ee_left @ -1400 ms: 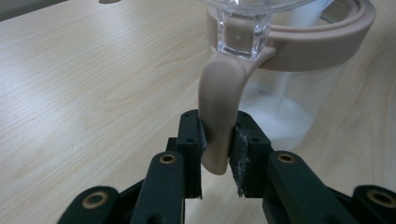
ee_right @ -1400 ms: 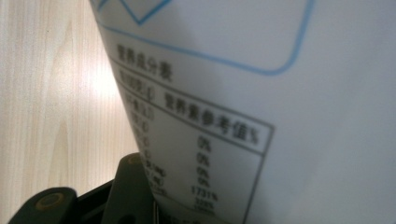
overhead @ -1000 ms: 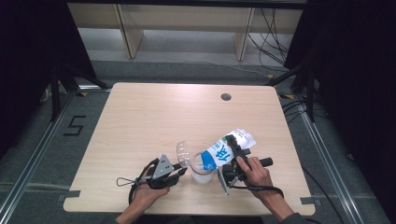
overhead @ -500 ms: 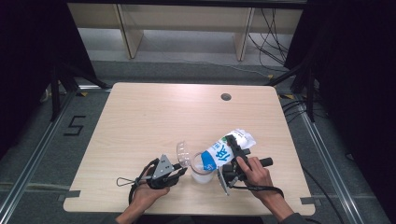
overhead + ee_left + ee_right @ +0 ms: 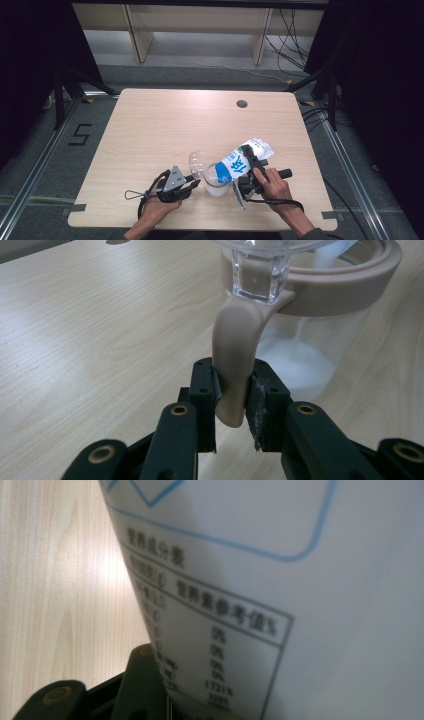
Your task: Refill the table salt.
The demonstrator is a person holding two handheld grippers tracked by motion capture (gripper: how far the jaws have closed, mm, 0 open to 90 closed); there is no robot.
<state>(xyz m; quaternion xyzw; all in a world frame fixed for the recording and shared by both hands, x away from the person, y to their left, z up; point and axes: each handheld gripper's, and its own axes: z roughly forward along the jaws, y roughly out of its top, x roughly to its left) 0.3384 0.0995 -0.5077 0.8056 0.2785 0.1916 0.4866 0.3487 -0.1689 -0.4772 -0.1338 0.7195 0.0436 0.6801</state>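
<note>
White powder is streaming from the bag [image 5: 239,162] you're tipping with your right gripper [image 5: 248,175], jaws clamping it, into the jar [image 5: 216,183] near the table's [image 5: 150,125] front edge. Your left gripper [image 5: 232,390] is pinching the jar's handle [image 5: 234,350]. Next you're probably levelling the bag.
</note>
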